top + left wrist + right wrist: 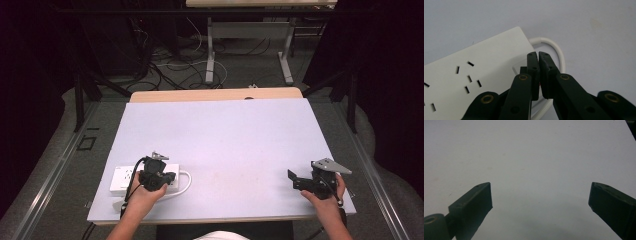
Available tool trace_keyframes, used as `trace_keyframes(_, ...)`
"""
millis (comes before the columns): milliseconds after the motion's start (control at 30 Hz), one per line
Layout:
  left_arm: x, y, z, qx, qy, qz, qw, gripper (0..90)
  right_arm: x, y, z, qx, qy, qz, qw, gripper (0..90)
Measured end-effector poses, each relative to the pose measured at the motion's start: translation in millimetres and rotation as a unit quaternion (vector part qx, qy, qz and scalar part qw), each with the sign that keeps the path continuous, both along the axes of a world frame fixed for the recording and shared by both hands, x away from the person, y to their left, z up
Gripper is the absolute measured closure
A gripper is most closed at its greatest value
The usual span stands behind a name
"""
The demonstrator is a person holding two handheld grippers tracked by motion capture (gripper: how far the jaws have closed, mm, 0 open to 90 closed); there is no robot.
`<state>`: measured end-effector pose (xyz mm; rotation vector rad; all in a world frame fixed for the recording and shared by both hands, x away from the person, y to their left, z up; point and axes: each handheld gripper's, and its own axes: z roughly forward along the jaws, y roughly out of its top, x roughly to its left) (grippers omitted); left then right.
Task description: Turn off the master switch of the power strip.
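A white power strip (121, 179) lies flat at the table's front left, and its white cable (186, 182) loops out of its right end. My left gripper (169, 178) hovers over that right end with its jaws shut. In the left gripper view the power strip (481, 67) shows several socket slots, and the left gripper (538, 54) points past its corner toward the cable (557, 51). A sliver of red shows low between the jaws. My right gripper (295, 180) rests open at the front right, and the right gripper (540, 195) has bare table between its jaws.
The pale mat (225, 130) covers a wooden table (215, 94). Beyond it, loose cables (175, 65) lie on the floor around another table's metal legs (210, 55). Dark stands flank both sides.
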<state>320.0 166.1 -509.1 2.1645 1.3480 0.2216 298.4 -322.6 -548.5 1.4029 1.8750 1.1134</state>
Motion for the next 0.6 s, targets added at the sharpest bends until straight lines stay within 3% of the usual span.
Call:
trace_keyframes(267, -1.2, 2.0, 3.1, -0.008, -0.003, 0.0, 1.0, 83.0, 0.1, -0.7, 0.3, -0.001, -0.003, 0.001, 1.0, 4.5)
trace_keyframes(600, -1.2, 4.8, 6.4, -0.003, -0.004, -0.003, 1.0, 75.7, 0.7, -0.7, -0.4, 0.001, -0.008, 0.003, 1.0, 4.5)
